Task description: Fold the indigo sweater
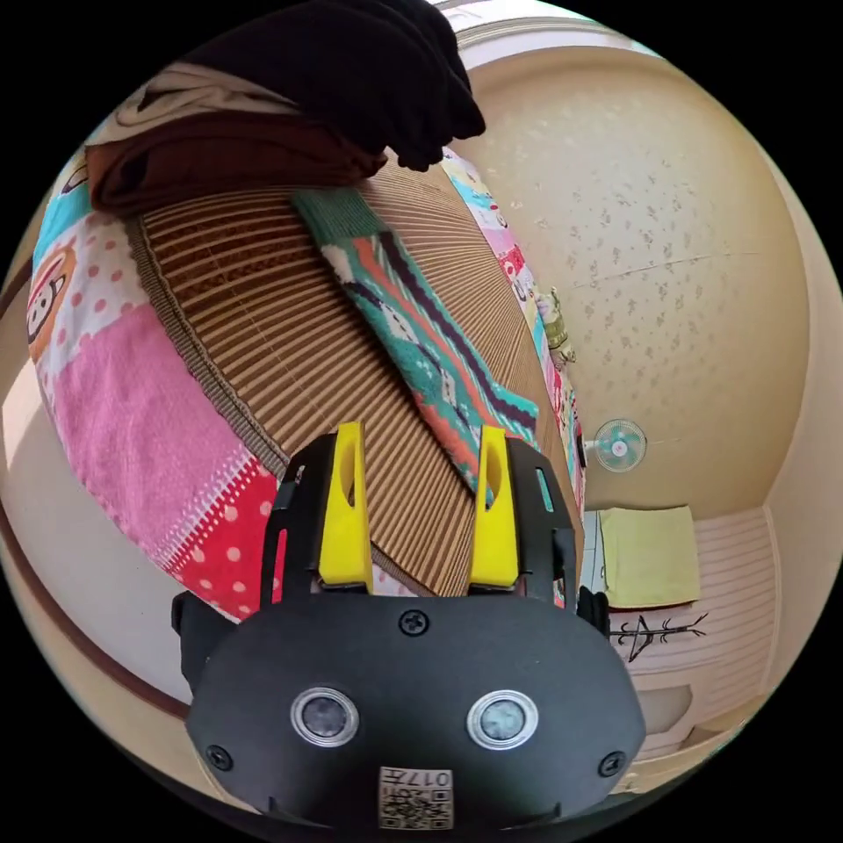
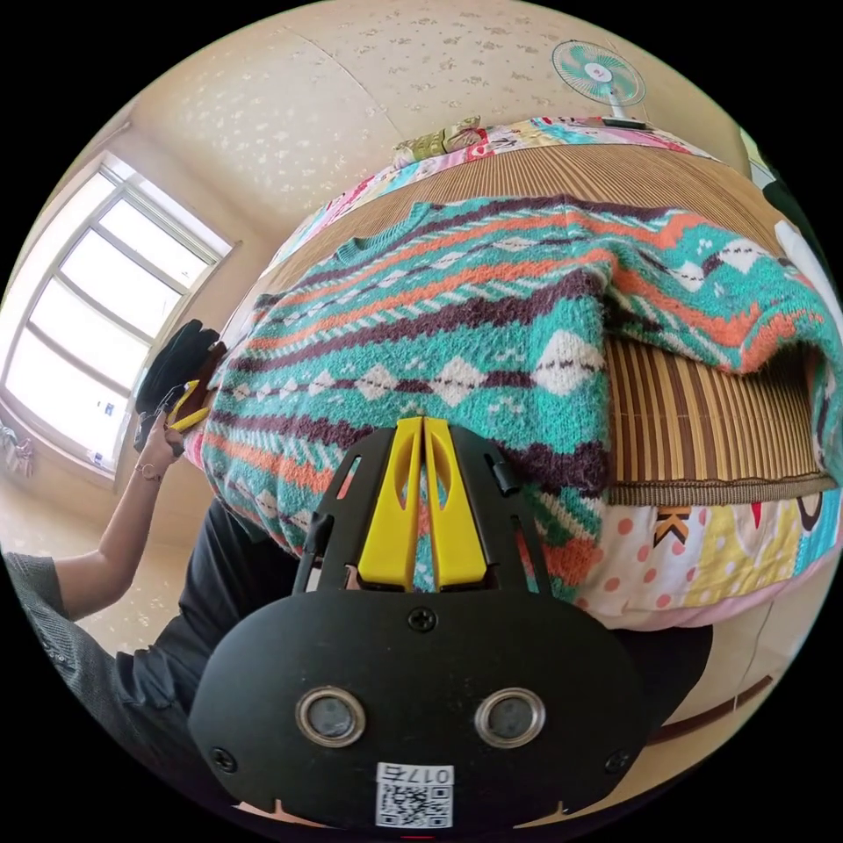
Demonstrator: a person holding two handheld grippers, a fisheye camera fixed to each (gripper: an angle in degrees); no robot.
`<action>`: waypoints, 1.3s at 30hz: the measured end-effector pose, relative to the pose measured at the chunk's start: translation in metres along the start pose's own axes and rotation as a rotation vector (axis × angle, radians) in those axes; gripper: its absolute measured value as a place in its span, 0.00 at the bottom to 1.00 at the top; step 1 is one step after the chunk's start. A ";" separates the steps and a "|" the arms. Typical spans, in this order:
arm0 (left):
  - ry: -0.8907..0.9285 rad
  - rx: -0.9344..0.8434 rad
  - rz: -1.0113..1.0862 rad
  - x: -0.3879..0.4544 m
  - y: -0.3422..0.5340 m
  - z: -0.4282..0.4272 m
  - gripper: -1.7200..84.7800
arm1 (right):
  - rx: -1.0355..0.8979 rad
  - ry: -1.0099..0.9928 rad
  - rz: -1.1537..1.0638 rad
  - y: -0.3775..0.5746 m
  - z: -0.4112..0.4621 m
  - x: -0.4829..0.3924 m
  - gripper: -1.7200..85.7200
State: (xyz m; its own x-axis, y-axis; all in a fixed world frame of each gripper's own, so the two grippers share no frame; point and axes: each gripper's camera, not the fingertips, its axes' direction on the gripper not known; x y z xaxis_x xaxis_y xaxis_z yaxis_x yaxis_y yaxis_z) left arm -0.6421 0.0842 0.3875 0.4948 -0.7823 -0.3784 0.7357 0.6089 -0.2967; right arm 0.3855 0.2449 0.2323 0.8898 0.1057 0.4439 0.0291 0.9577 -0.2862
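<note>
A knitted sweater (image 2: 457,316) with teal, orange and dark purple bands lies spread on a bamboo mat (image 2: 702,421) on the bed, its hem hanging over the near edge. One side is folded over, baring the mat. My right gripper (image 2: 422,426) is shut just in front of the hem, and I see no cloth between its jaws. In the left gripper view one sleeve (image 1: 421,342) runs across the mat (image 1: 263,325), and my left gripper (image 1: 421,435) stands open above the mat beside the cuff. A hand holds that left gripper (image 2: 186,406) at the bed's far end.
Folded brown (image 1: 219,158), cream and black (image 1: 369,70) clothes are stacked at one end of the mat. A patchwork quilt (image 1: 132,421) covers the bed under the mat. A wall fan (image 2: 599,72), a window (image 2: 97,316) and the person's arm (image 2: 97,553) are nearby.
</note>
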 end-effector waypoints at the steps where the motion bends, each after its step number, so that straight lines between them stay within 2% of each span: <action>1: 0.005 0.002 -0.015 -0.003 -0.006 0.001 0.19 | 0.000 -0.017 0.007 0.002 0.001 0.005 0.02; 5: 0.129 0.054 -0.128 -0.003 -0.018 0.011 0.11 | -0.011 -0.004 -0.008 0.006 0.003 0.009 0.02; 7: 0.174 0.130 -0.075 0.032 -0.005 0.003 0.08 | -0.026 0.034 -0.019 0.007 0.004 0.006 0.02; 10: 0.199 0.196 0.272 0.154 0.037 -0.013 0.07 | -0.027 0.074 -0.025 0.008 0.006 0.003 0.02; 12: 0.250 0.209 0.599 0.265 0.104 -0.019 0.07 | -0.024 0.088 -0.021 0.009 0.007 0.003 0.02; 16: 0.266 0.133 0.965 0.384 0.228 0.019 0.07 | -0.035 0.102 -0.004 0.011 0.003 0.006 0.02; 18: 0.100 -0.047 1.191 0.432 0.312 0.095 0.07 | -0.033 0.099 -0.006 0.014 0.000 0.009 0.02; 19: 0.026 -0.119 1.239 0.438 0.331 0.121 0.07 | -0.029 0.091 -0.006 0.016 -0.002 0.012 0.03; 21: -0.310 -0.421 1.347 0.427 0.403 0.236 0.08 | -0.030 0.068 -0.004 0.018 -0.007 0.019 0.03; 23: -0.422 -0.509 1.346 0.393 0.436 0.282 0.08 | -0.040 0.003 0.027 0.018 -0.016 0.030 0.03; 26: -0.288 -0.378 1.326 0.365 0.452 0.251 0.09 | 0.084 -0.233 0.175 0.039 -0.057 0.071 0.04; 28: -0.275 -0.398 1.288 0.358 0.454 0.234 0.10 | 0.335 -0.356 0.398 0.085 -0.103 0.121 0.08; 29: -0.254 -0.404 1.260 0.351 0.453 0.220 0.11 | 0.395 -0.380 0.473 0.098 -0.113 0.135 0.10; 31: -0.216 -0.386 1.199 0.334 0.448 0.193 0.11 | 0.618 -0.499 0.743 0.144 -0.139 0.189 0.19; 33: -0.197 -0.326 1.126 0.307 0.441 0.157 0.11 | 0.721 -0.644 0.839 0.155 -0.144 0.226 0.21; 35: -0.208 -0.289 1.069 0.289 0.433 0.135 0.11 | 0.728 -0.772 0.885 0.143 -0.142 0.258 0.20; 36: -0.209 -0.281 1.032 0.279 0.428 0.124 0.11 | 0.707 -0.805 0.907 0.129 -0.142 0.270 0.17; 38: -0.215 -0.296 0.977 0.264 0.420 0.112 0.11 | 0.800 -0.769 0.840 0.104 -0.165 0.259 0.10; 39: -0.212 -0.307 0.931 0.254 0.415 0.103 0.11 | 0.826 -0.641 0.742 0.078 -0.193 0.232 0.07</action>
State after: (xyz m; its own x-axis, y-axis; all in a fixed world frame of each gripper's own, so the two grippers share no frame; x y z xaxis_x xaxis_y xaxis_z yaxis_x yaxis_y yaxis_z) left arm -0.1634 0.1245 0.2590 0.9071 0.0335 -0.4195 -0.1223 0.9748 -0.1866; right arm 0.6818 0.2927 0.1486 0.1866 0.5717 0.7989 -0.8725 0.4703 -0.1327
